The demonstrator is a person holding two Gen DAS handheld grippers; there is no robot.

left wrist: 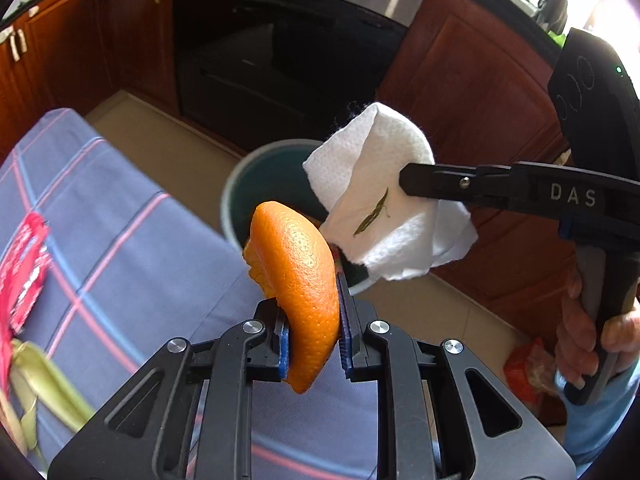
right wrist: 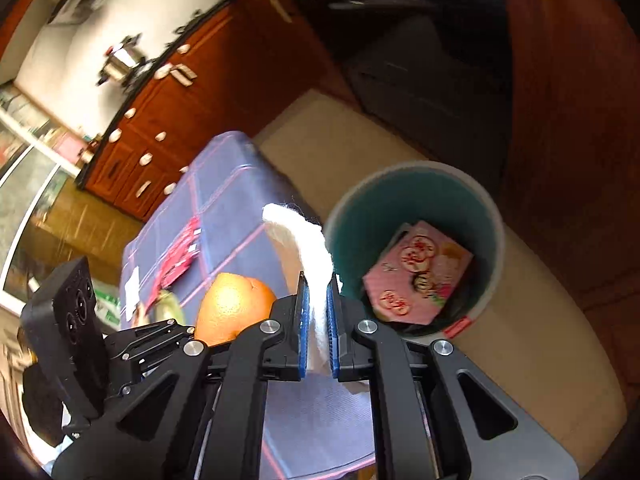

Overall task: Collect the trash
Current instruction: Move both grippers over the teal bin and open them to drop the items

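Peel (left wrist: pixel 298 276) is sitting pinched in the left gripper (left wrist: pixel 314 336) jaws beside the bin (right wrist: pixel 416 248). The right gripper (right wrist: pixel 318 316) jaws are pinching a tissue (right wrist: pixel 308 248) just beside the rim; a pink packet (right wrist: pixel 420 276) is lying inside.

The orange peel (left wrist: pixel 298 280) has a pitted, slightly glossy skin. The paper towel (left wrist: pixel 384 208) is matt, embossed and soft. Woven checked cloth covers the table (left wrist: pixel 120 216). At 12 o'clock, the wooden cabinets (left wrist: pixel 472 92) are glossy.
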